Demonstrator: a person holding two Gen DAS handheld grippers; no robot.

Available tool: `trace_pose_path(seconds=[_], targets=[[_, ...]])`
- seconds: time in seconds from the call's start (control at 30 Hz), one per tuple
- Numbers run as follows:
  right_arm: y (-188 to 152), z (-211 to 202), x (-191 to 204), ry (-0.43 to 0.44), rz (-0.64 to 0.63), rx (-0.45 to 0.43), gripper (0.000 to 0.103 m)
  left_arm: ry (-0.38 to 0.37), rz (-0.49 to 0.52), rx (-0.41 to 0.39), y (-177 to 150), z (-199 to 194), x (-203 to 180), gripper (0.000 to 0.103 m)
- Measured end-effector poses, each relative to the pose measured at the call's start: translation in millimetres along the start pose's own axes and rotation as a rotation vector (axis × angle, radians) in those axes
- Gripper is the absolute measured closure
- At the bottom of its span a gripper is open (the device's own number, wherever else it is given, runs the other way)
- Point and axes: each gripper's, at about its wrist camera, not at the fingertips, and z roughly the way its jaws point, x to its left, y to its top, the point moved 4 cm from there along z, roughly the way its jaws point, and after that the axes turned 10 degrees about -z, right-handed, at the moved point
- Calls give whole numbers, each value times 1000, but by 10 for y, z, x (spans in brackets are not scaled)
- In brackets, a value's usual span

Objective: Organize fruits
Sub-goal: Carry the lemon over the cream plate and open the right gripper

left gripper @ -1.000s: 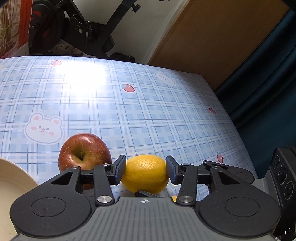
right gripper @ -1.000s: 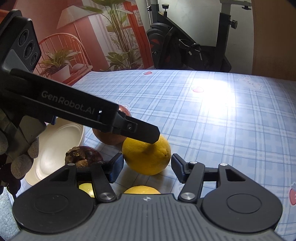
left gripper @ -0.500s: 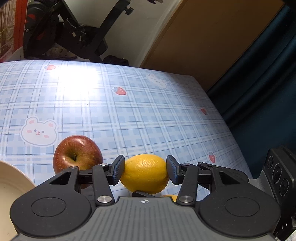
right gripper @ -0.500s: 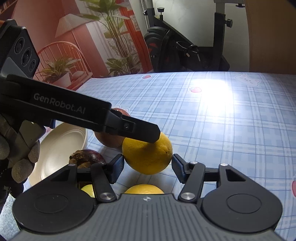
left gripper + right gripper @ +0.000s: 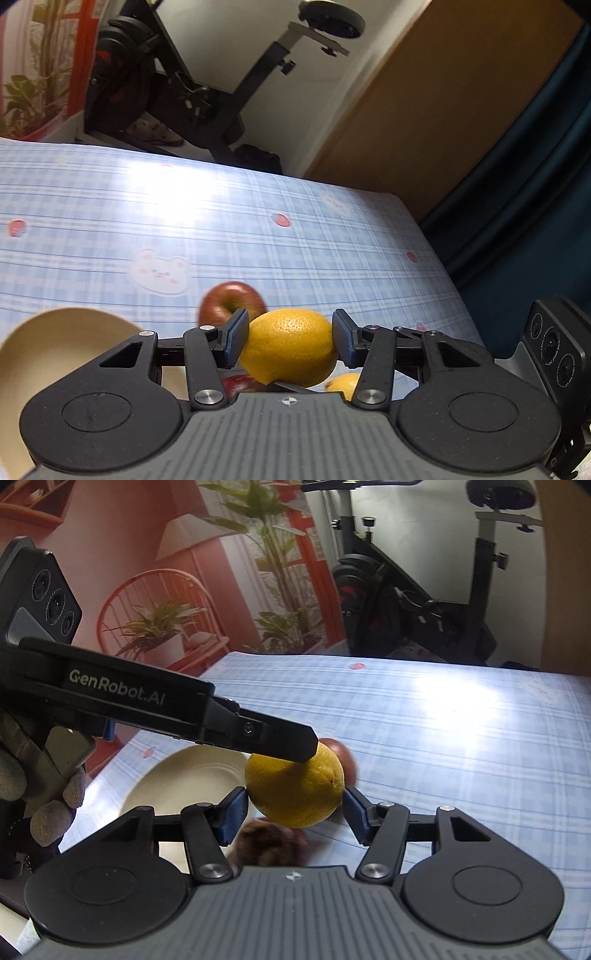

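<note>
The left gripper (image 5: 289, 341) is closed on the orange (image 5: 290, 347), held above the table (image 5: 332, 266). The right gripper (image 5: 291, 814) stands open, holding nothing. The apple (image 5: 232, 302) lies behind, the cream plate (image 5: 184, 786) left; wide free cloth reaches the far edge.

Orange (image 5: 290, 349): pebbled, dimpled peel with a dull sheen; red apple (image 5: 231, 302): smooth, glossy skin; plate (image 5: 33, 354): cream, smooth, matt to satin, looks ceramic or plastic; tablecloth (image 5: 258, 236): blue plaid, smooth and shiny like vinyl, strong glare patch; left gripper (image 5: 288, 341): matt black plastic links, ribbed grey body, bright metal pivot pins, blue ribbed pads (image 5: 236, 341); right gripper (image 5: 293, 818): the same matt black plastic and metal pins; glove (image 5: 44, 805): grey, coarse knitted cloth; dark round fruit (image 5: 267, 843): rough, dull rind, blurred.
</note>
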Motion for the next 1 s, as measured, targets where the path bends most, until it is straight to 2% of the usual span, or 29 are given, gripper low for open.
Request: trace_pose_path(seconds=[0.23,0.33,0.47,0.73,1.0], targets=[[181,436,383,73,-45,25,44,77,-51,-46,68,-330,495,49],[257,686,488,103,-48,38,44,112,-94,-43,120,-353,743,45],[342,992,567,124,-49,74,44,132,-170,-59,172,-332,1043,45],[389,1324,695,132,-109,137,44,155,-212,-63,150,-337,1296,44],[333,1463,717,121,-138,175,44,181,-212,-53,87,-271,1403,45]])
